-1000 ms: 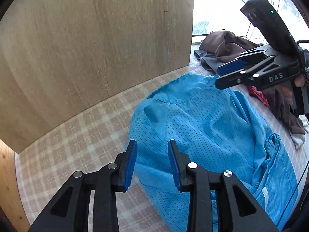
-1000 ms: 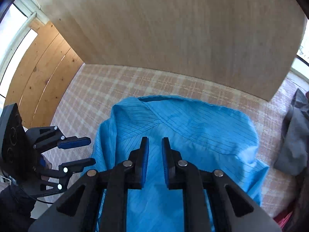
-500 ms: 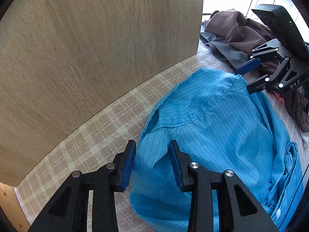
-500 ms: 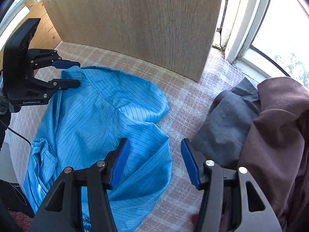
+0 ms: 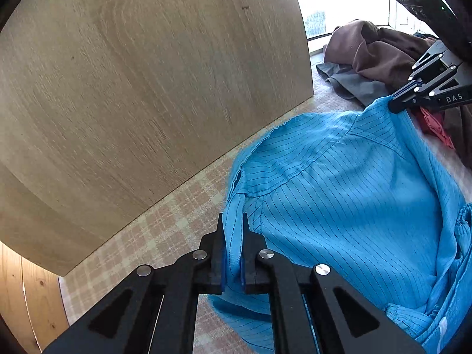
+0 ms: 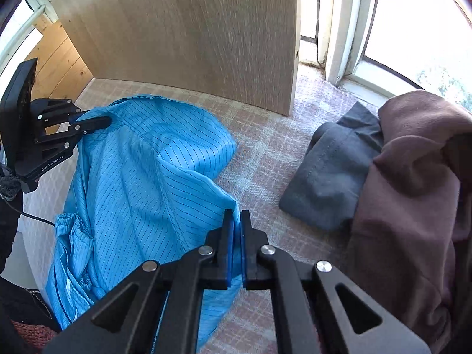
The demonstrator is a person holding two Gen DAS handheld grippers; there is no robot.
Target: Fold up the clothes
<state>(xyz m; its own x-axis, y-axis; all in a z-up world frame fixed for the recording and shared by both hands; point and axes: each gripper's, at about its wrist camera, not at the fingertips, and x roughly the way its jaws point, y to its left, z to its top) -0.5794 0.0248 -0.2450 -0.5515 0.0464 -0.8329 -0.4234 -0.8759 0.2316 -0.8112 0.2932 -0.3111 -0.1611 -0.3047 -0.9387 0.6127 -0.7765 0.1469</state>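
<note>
Pink-and-cream checked bedding below a pale wooden panel is carrying the bright blue pinstriped garment [image 5: 348,206], collar edge toward the panel, long axis running back toward the person. Half a second ago both tongs were spread; now the left gripper [image 5: 233,253] and right gripper [image 6: 237,250] are pinching its two shoulder corners, readying a lift or fold, with the grey and brown clothes pile [image 6: 383,162] lying just beside.

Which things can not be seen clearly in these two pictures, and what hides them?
- Blue garment: its lower end leaves the bottom edge of both views, and the left gripper and right gripper cover the pinched folds.
- Red cloth: mostly under the right gripper's body, left view.
- Brown garment: cut off by the frame edge, right view.
</note>
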